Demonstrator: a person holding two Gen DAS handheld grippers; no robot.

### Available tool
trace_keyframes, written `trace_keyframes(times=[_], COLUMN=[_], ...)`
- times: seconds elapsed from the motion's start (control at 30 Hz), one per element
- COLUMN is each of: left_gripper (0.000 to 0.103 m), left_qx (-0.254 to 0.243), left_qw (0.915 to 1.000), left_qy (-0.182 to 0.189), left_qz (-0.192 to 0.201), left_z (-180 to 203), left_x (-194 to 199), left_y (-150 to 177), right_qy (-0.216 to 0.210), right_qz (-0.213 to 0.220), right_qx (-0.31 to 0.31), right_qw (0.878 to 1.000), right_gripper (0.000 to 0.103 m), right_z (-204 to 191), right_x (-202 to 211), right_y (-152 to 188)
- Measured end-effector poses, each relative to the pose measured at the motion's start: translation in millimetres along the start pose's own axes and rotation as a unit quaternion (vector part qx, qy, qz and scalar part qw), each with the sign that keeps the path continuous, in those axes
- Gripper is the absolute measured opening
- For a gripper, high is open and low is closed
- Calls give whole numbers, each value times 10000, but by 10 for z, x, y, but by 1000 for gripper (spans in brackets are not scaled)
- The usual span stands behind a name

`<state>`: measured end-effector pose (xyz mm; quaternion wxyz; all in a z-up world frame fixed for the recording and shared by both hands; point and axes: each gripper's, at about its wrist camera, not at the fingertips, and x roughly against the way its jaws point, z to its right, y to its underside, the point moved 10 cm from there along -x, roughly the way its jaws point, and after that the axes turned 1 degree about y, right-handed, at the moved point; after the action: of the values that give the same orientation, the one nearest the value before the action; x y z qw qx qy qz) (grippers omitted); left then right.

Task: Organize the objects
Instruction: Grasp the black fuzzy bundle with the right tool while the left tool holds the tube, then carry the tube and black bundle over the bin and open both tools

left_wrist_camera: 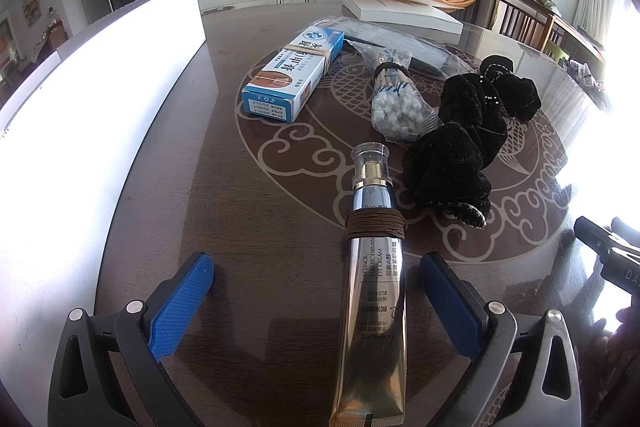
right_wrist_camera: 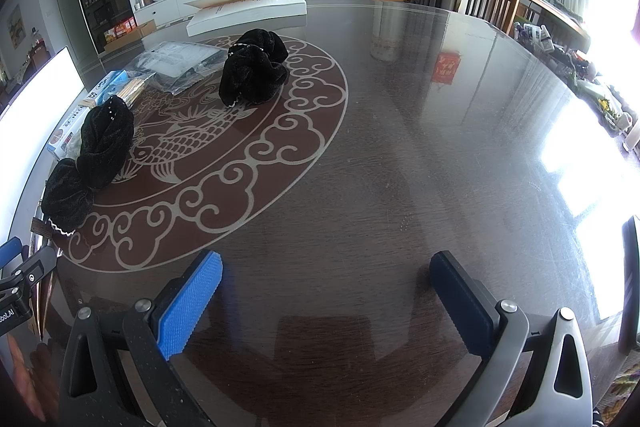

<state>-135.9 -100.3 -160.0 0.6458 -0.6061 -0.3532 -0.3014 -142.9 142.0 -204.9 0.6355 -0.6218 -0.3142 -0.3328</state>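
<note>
A gold eye cream tube (left_wrist_camera: 374, 291) with a brown hair tie wound round it lies on the table between the fingers of my left gripper (left_wrist_camera: 316, 275), which is open and not touching it. Beyond it sit a bag of cotton swabs (left_wrist_camera: 394, 103), a blue and white ointment box (left_wrist_camera: 294, 75) and black velvet scrunchies (left_wrist_camera: 460, 151). My right gripper (right_wrist_camera: 326, 275) is open over bare table. In the right wrist view one scrunchie (right_wrist_camera: 254, 67) lies apart from the nearer scrunchies (right_wrist_camera: 104, 139), with the box (right_wrist_camera: 72, 123) at the far left.
A white storage box wall (left_wrist_camera: 96, 87) rises along the left. An open white book (left_wrist_camera: 400, 11) and a clear plastic bag (right_wrist_camera: 176, 63) lie at the far side. The glass-topped round table (right_wrist_camera: 440, 131) has wide bare room on the right. Chairs stand beyond the rim.
</note>
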Motion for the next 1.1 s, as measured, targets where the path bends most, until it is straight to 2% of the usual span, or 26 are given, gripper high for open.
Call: trace_keyframes(times=[0.07, 0.13, 0.23, 0.27, 0.3, 0.33, 0.37, 0.4, 0.47, 0.53, 0.57, 0.6, 0.63, 0.67, 0.73, 0.9, 1.0, 1.1], left_gripper=[103, 103, 103, 91, 70, 61, 38, 24, 25, 25, 24, 24, 24, 24, 24, 24, 24, 24], left_qx=[-223, -396, -341, -417, -558, -718, -819, -904, -978, -767, -667, -622, -596, -551, -433, -6, 278, 512], left_qw=[9994, 9977, 9964, 9966, 9968, 9962, 9952, 9948, 9945, 9960, 9965, 9965, 9964, 9958, 9940, 9847, 9782, 9763], left_qy=[141, 303, 595, 558, 410, 389, 457, 398, 328, 439, 510, 555, 589, 666, 851, 1341, 1379, 1051], left_qz=[-215, -455, -491, -450, -394, -315, -283, -263, -173, -115, -50, 34, 146, 290, 537, 1117, 1530, 1822], left_z=[19, 29, 51, 74, 94, 149, 215, 239, 245, 176, 129, 90, 45, -1, -80, -277, -600, -1106], left_x=[-21, -25, 0, 5, 12, 31, 58, 70, 119, 185, 242, 303, 381, 486, 692, 1363, 1849, 2188], left_y=[-9, -7, -30, -50, -70, -91, -94, -89, -43, 34, 70, 92, 107, 111, 117, 68, -69, -211], right_qy=[-146, -375, -1384, -1541, -1689, -1900, -2089, -2244, -2423, -2299, -2202, -2093, -2069, -2154, -2055, -2124, -2369, -2936], right_qz=[-3, -199, -483, -565, -672, -783, -906, -1100, -1488, -1610, -1673, -1718, -1721, -1665, -1477, -980, -682, -435], right_qx=[195, 385, -321, -428, -466, -503, -552, -608, -584, -451, -315, -166, -97, -141, -66, 376, 741, 1137], right_qw=[9997, 9984, 9887, 9855, 9822, 9774, 9722, 9664, 9569, 9587, 9605, 9625, 9631, 9621, 9674, 9715, 9663, 9482], right_gripper=[103, 103, 103, 103, 103, 103, 103, 103, 103, 102, 94, 80, 42, 40, 40, 39, 39, 39], right_z=[-37, -77, -243, -338, -479, -663, -842, -1039, -1431, -1709, -1802, -1859, -1868, -1848, -1705, -1457, -1654, -2229], right_x=[-3, -13, 99, 122, 137, 149, 145, 123, 44, -48, -95, -141, -156, -131, -39, 500, 970, 1474], right_y=[-4, -11, -136, -205, -287, -377, -446, -494, -530, -545, -516, -488, -463, -453, -448, -493, -577, -678])
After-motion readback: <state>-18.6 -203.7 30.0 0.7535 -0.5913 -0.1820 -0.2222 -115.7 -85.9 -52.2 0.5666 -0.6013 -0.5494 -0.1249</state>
